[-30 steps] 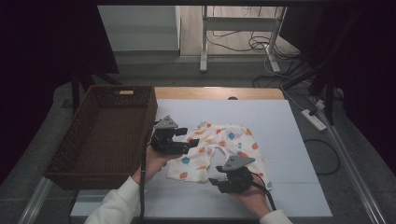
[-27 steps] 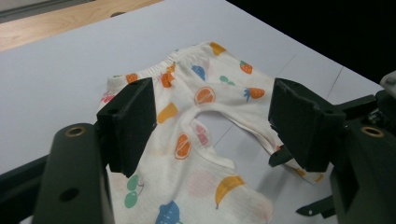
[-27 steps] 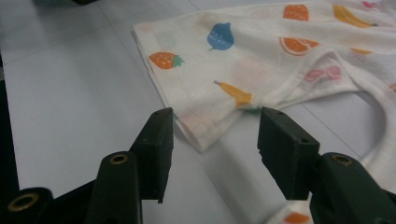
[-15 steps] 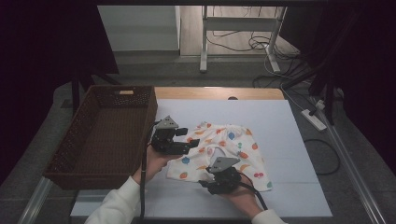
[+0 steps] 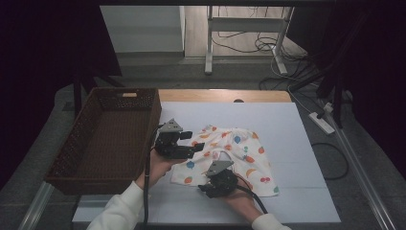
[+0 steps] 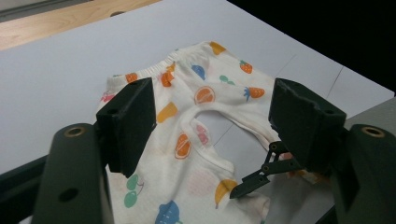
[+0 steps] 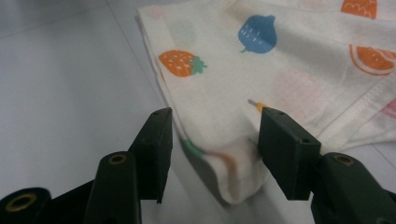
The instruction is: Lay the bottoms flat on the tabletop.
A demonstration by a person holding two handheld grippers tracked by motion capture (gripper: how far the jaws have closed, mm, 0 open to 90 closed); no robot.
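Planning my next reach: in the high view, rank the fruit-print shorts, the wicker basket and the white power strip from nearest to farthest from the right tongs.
1. Fruit-print shorts: right at the right tongs, their corner between the jaws.
2. Wicker basket: off to the left, along the table edge.
3. White power strip: on the floor, far right and beyond the table.

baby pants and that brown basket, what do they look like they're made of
Baby pants: soft knit fabric, likely cotton, matte; it folds limply, with a gathered waistband and stitched hems. Basket: woven wicker or rattan-look strands, possibly plastic; open weave shows in its walls.
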